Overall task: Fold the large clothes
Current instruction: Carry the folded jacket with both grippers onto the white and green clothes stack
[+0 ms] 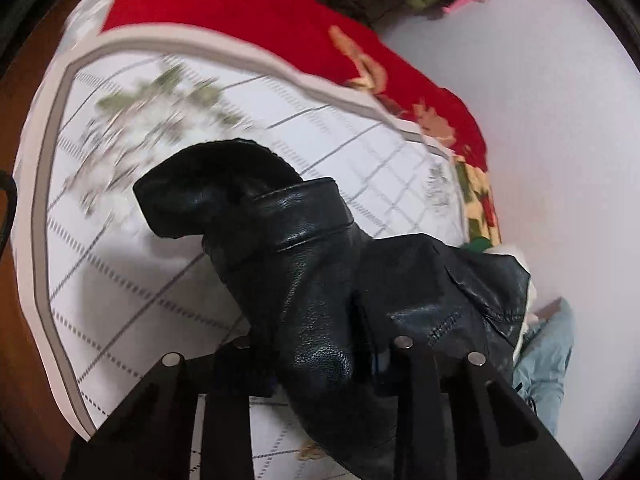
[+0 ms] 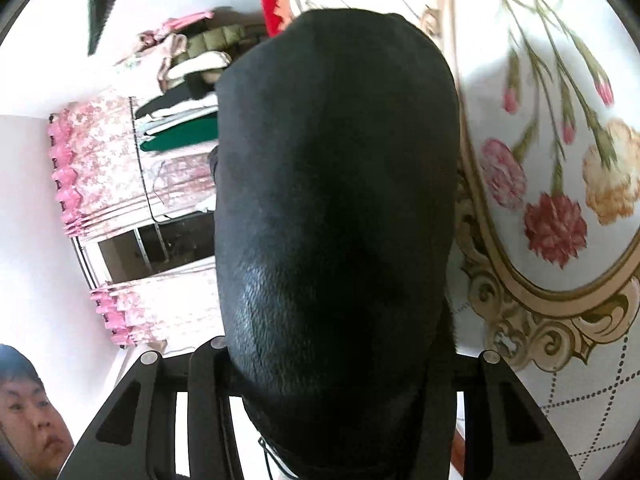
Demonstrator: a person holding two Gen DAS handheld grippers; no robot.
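A black leather jacket (image 1: 320, 280) hangs bunched above the bed, its collar or sleeve end curling up toward the far side. My left gripper (image 1: 320, 350) is shut on a thick fold of it, and leather fills the gap between the fingers (image 1: 404, 360). In the right wrist view another part of the black leather jacket (image 2: 336, 200) bulges up and hides most of the scene. My right gripper (image 2: 328, 360) is shut on that bulk, with its left finger (image 2: 212, 360) pressed against the leather. The right finger is mostly covered by it.
Under the jacket lies a bed with a white quilted floral sheet (image 1: 160, 280), (image 2: 560, 80) and a red blanket (image 1: 240, 8) at its far end. Pale floor (image 1: 540, 120) runs on the right. A person's jeans leg (image 1: 548, 360), a person (image 2: 28, 408), pink curtains (image 2: 112, 160) and stacked clothes (image 2: 188, 80) are nearby.
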